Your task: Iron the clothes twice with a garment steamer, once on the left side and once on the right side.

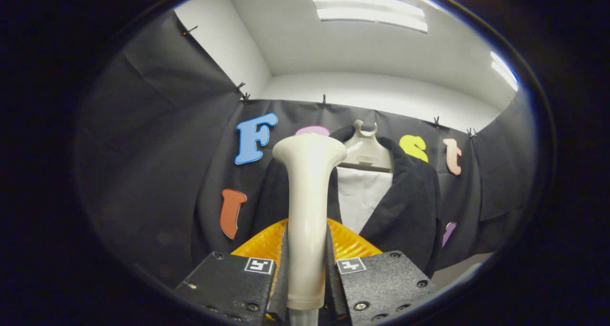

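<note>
- I have the gripper (307, 269) closed on the garment steamer (307, 207): both fingers press against the sides of its pale handle, which stands upright between them with only the width of the handle left in the gap.
- The steamer's flared head rises above the fingers and points up and away from me, towards the hanging clothes.
- Behind the handle, just beyond the fingers, sits a ribbed orange piece (350, 242); I cannot tell what it belongs to.
- The clothes are a dark jacket (410, 207) on a pale hanger (364, 149), hung against the booth wall beyond the steamer, with a white shirt front (360, 197) showing between the lapels.
- The jacket lies slightly to the right of the steamer head, and part of its left side is hidden behind the handle.
- I judge the steamer head is apart from the fabric, though I cannot be sure how near it is.
- My reading of the step: the steamer is in hand and being brought to the garment; no pass along either side looks under way.
- The next move calls for carrying the head forward to one side of the jacket near the shoulder, keeping the grip firm so the handle does not twist, then drawing it down along that panel.
- After that, the other side needs the same stroke.
</note>
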{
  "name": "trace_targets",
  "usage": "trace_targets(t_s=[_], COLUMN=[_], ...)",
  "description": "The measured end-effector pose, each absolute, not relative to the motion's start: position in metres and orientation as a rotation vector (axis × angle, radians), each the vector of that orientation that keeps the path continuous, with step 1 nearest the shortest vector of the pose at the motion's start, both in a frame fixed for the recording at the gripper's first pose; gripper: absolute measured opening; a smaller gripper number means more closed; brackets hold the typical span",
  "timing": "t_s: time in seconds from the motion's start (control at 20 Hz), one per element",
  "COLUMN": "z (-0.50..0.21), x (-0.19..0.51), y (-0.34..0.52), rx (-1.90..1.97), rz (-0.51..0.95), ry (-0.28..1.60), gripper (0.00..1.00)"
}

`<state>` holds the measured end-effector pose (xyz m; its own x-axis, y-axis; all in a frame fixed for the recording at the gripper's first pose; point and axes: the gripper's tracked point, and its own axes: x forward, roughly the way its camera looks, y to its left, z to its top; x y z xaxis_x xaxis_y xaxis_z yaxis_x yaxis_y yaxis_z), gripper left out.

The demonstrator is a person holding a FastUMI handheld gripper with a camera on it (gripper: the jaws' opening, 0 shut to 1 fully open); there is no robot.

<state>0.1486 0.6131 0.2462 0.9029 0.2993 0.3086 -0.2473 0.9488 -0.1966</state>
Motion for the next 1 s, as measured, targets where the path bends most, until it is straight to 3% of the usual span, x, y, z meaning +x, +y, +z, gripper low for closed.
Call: trace_targets(t_s=[1.0], z=[0.114], x=[0.143], y=[0.579], rx=[-0.265], rz=[0.233], ry=[-0.051], gripper=[0.35])
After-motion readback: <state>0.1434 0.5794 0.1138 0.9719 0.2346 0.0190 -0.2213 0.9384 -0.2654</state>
